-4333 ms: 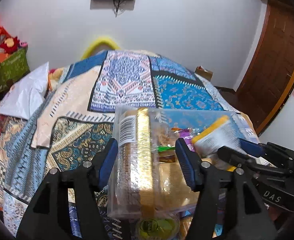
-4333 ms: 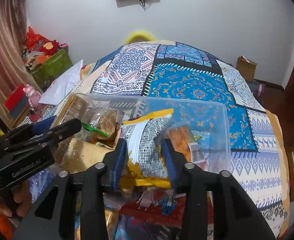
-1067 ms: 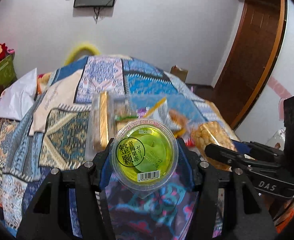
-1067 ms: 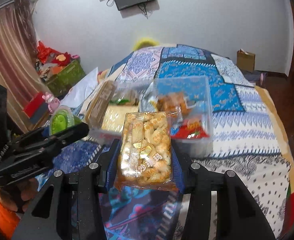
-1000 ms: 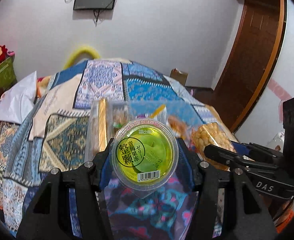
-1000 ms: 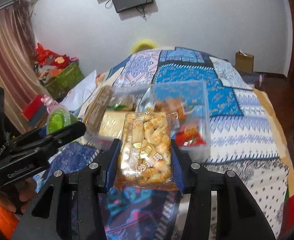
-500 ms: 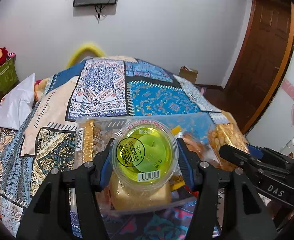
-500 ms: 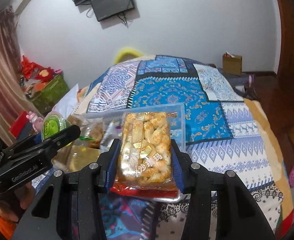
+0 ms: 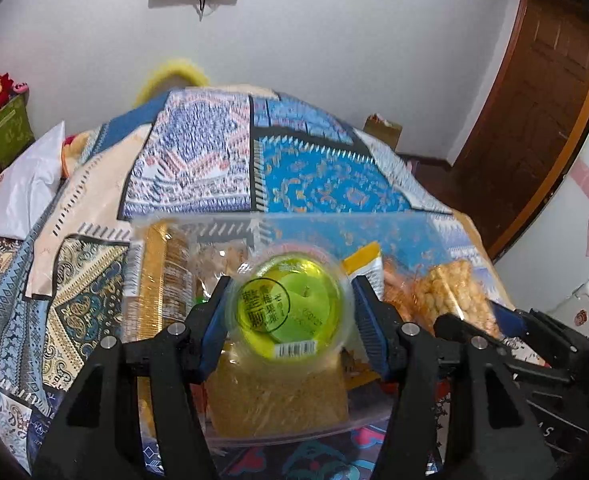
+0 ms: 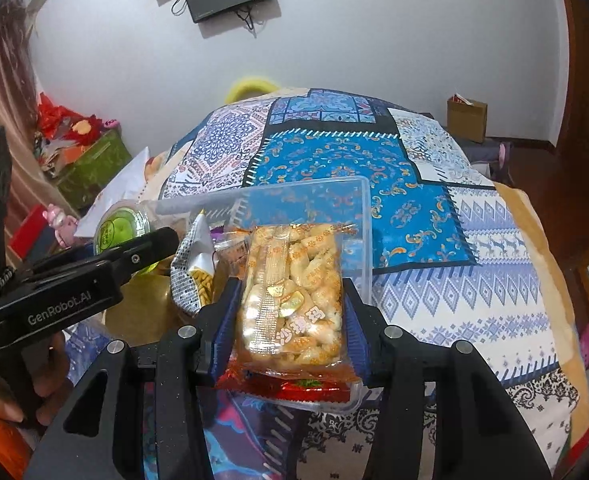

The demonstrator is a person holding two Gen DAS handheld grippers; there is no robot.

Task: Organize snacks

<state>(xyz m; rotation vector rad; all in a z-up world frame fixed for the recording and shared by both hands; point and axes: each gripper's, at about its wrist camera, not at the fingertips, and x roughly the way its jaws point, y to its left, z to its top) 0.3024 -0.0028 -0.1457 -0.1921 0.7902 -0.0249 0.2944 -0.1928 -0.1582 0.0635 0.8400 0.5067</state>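
My left gripper (image 9: 288, 314) is shut on a green jelly cup (image 9: 290, 306) and holds it over the near side of a clear plastic box (image 9: 374, 226) of snacks. The cup also shows in the right wrist view (image 10: 120, 232). My right gripper (image 10: 292, 312) is shut on a clear packet of puffed snacks (image 10: 292, 296) and holds it over the right part of the same box (image 10: 358, 196). Inside the box lie a gold-banded biscuit pack (image 9: 158, 276), a yellow noodle block (image 9: 278, 400) and a grey and yellow bag (image 10: 192, 264).
The box sits on a bed with a patchwork blue batik cover (image 10: 334, 152). A white pillow (image 9: 22, 188) lies at the left. A green storage box (image 10: 90, 168) stands beside the bed, a cardboard box (image 10: 466, 118) by the far wall, a wooden door (image 9: 534, 100) at the right.
Both grippers have moved forward from in front of the box to over it, carrying the jelly cup and the snack packet. Earlier, the left held the biscuit pack and the right the grey bag.
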